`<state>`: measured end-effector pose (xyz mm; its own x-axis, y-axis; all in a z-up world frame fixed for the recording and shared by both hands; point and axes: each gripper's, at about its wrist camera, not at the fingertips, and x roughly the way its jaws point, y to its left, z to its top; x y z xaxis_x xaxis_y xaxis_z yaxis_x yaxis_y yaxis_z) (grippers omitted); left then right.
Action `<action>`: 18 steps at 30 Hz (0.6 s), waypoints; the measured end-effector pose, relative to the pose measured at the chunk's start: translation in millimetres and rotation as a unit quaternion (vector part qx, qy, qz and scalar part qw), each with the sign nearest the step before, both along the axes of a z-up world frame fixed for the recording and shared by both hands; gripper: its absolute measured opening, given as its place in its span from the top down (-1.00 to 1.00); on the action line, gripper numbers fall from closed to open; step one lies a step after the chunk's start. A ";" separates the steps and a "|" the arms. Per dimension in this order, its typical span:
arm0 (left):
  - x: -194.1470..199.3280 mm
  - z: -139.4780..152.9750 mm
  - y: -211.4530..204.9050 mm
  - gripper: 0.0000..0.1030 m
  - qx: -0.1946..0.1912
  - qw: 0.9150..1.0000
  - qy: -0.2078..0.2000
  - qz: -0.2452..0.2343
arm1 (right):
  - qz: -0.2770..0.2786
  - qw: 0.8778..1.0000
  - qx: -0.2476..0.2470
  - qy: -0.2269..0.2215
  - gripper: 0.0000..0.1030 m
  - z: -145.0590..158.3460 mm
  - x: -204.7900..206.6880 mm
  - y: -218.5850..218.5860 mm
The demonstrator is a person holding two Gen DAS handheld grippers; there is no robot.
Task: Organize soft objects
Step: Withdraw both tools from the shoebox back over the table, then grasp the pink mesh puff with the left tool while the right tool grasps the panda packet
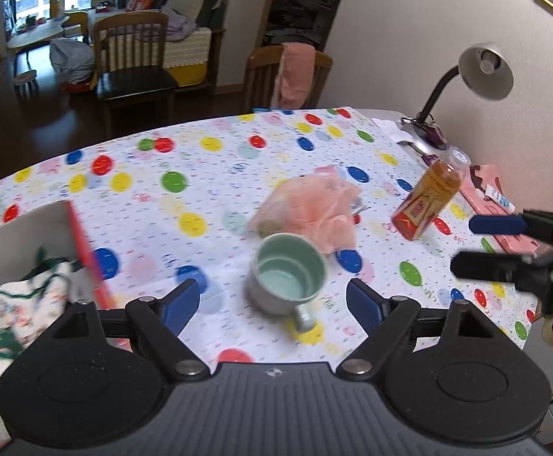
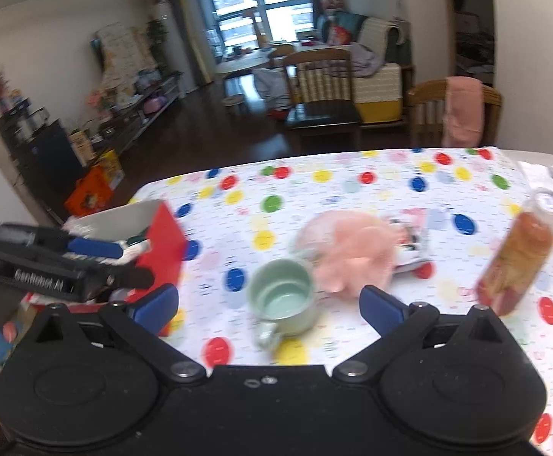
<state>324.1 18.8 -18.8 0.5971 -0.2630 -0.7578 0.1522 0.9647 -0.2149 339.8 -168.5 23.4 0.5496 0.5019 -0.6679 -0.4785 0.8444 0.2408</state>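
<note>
Both grippers hang empty over the near edge of the worktop, the left gripper and the right gripper each with jaws spread wide and nothing between them, so the step in hand looks like a reach for the next soft thing. Nearest stands a green mug, hard and squarely in the way, with the pink soft bundle touching it just behind. Any grasp should pass over or around the mug, clear of the juice bottle toward the right edge, and then carry to the red-sided box at the left edge, which already holds a patterned cloth.
</note>
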 end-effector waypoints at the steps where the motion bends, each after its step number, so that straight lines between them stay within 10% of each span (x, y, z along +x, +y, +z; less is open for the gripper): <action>1: 4.5 -1.8 -7.1 -0.64 -0.001 1.000 -0.001 -0.003 | -0.006 1.000 0.000 0.002 -0.98 -0.9 6.8 -7.0; 18: 88.1 -31.0 -97.3 -0.67 0.003 1.000 0.021 -0.023 | -0.060 0.996 0.010 0.061 -0.98 -43.0 142.0 -44.5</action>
<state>412.2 -78.5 -49.8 0.5528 -0.2852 -0.7830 0.1870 0.9581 -0.2169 481.8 -213.0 -19.6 0.5219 0.4516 -0.7237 -0.3415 0.8880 0.3079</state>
